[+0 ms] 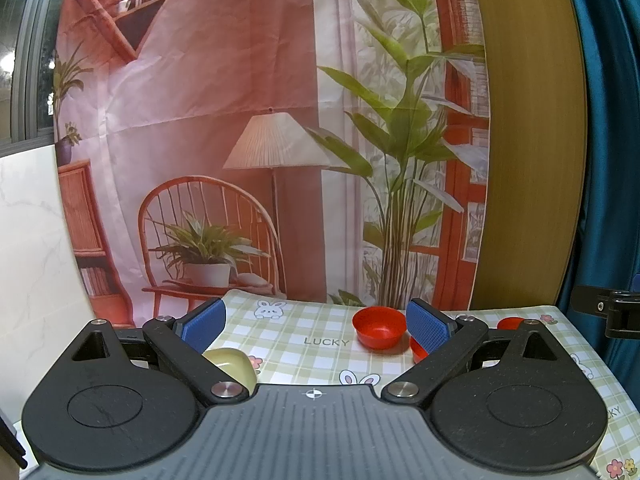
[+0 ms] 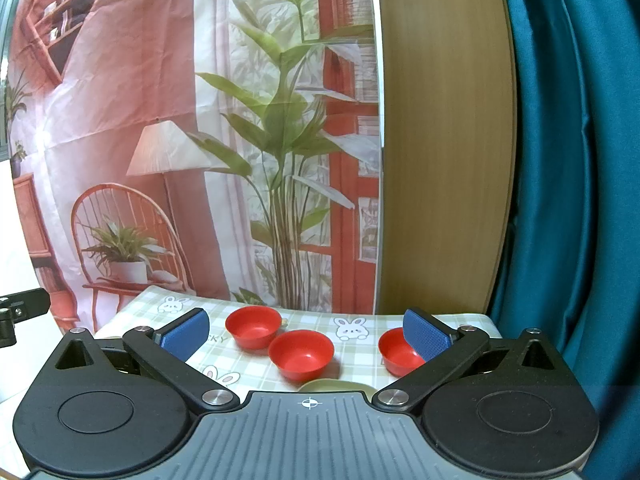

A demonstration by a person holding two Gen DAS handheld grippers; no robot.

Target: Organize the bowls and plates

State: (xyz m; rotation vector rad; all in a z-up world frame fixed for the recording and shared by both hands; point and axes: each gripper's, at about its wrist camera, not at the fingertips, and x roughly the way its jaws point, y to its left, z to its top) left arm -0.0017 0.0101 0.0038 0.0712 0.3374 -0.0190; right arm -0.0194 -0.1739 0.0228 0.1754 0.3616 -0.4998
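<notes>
Three red bowls stand on the checked tablecloth (image 2: 360, 320). In the right wrist view, one red bowl (image 2: 253, 327) is far left, a second (image 2: 301, 354) sits in the middle, and a third (image 2: 398, 354) is partly behind the right finger. My right gripper (image 2: 306, 334) is open above them, holding nothing. A pale green dish rim (image 2: 338, 385) peeks out just under it. In the left wrist view my left gripper (image 1: 316, 326) is open and empty. A red bowl (image 1: 379, 327) lies ahead, another (image 1: 418, 350) is hidden behind the right finger, and a cream dish (image 1: 232, 362) sits by the left finger.
A printed backdrop (image 1: 240, 140) hangs behind the table, with a wooden panel (image 1: 528, 140) and teal curtain (image 2: 572, 160) to the right. The other gripper's black body (image 1: 616, 314) shows at the right edge of the left wrist view. A white marble-look board (image 1: 32, 260) stands left.
</notes>
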